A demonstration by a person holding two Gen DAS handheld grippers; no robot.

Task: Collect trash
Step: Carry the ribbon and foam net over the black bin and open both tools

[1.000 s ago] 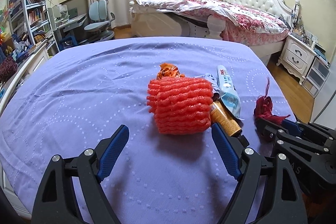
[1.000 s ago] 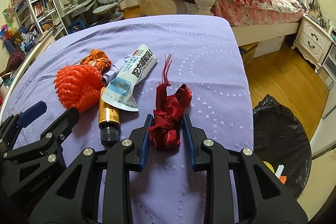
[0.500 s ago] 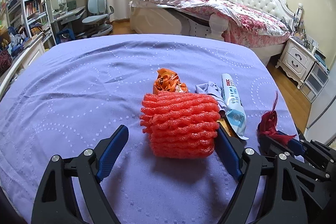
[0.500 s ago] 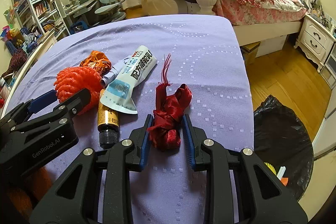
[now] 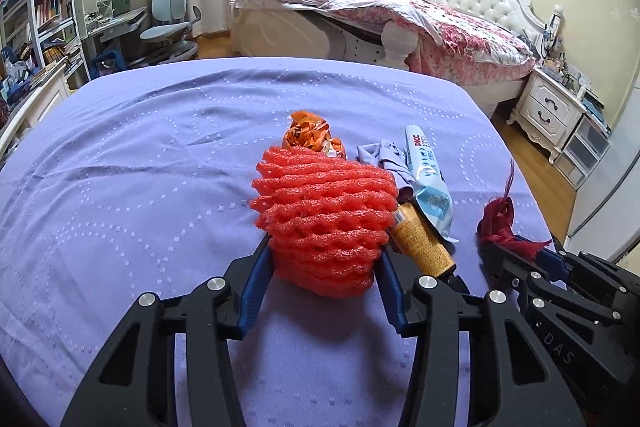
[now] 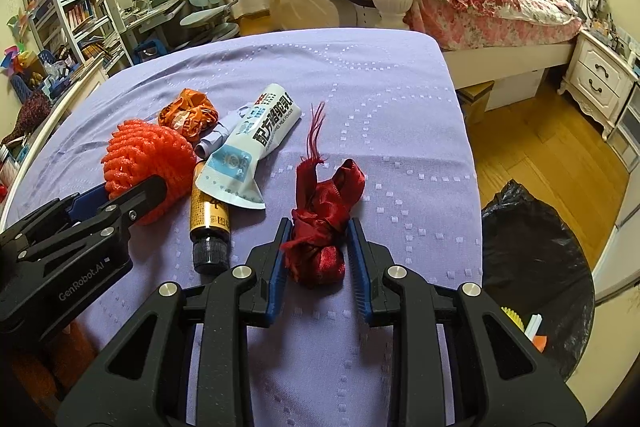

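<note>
In the left wrist view, the left gripper [image 5: 325,267] is closing its jaws on the orange foam net [image 5: 324,215], whose near end sits between the blue pads, which touch its sides; the net lies mid-way across the purple cloth [image 5: 132,195] toward its near edge. It looks very light and springy, so it should squash under the grip; taking it across its middle seems safest. In the right wrist view, the right gripper [image 6: 318,255] is narrowed onto the red satin bundle [image 6: 324,223], pads pressing its knotted lower end, near the cloth's right edge. The bundle looks soft, limp and slippery, so the knot is the best hold. The black trash bag [image 6: 532,251] waits on the floor past that edge.
</note>
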